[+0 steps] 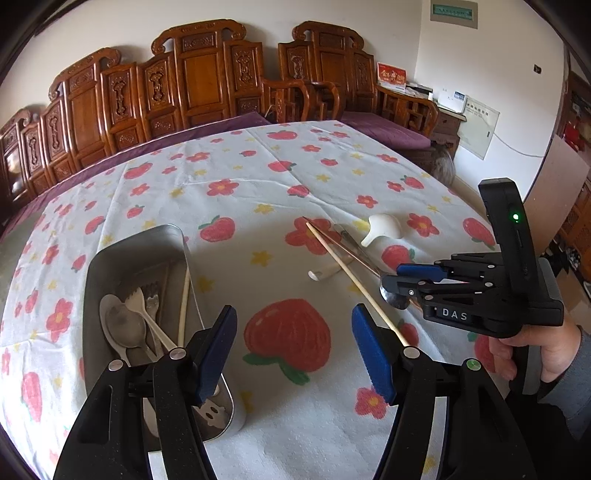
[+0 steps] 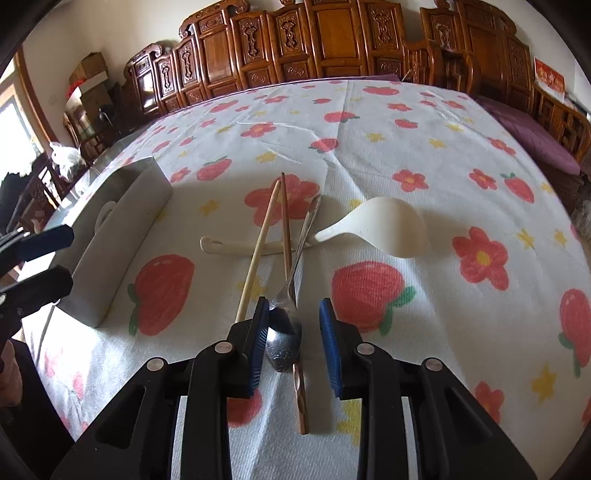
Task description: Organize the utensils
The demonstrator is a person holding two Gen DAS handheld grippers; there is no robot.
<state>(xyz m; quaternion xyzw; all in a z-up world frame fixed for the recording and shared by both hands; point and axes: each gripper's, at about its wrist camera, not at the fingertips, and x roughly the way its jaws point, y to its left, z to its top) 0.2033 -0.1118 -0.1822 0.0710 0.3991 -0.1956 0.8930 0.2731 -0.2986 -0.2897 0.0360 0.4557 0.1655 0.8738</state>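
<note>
At the lower centre of the right wrist view, the right gripper point(image 2: 294, 334) stood spread around the shiny metal spoon point(image 2: 284, 338), which lay across the brown chopstick point(image 2: 291, 295). The spoon looked stiff and slippery, so its narrow neck seemed the best hold. The left gripper point(image 1: 294, 349) was spread and empty beside the steel tray point(image 1: 96, 266).

White tablecloth point(image 1: 295, 162) with red strawberry and flower print covers table; purple cushion point(image 1: 384, 127) on bench beyond far edge; carved wooden bench backs point(image 1: 199, 74) along wall; red box point(image 1: 391, 76) on side table point(image 1: 448, 122) near far right corner; green sign point(image 1: 453, 13) high on wall.
</note>
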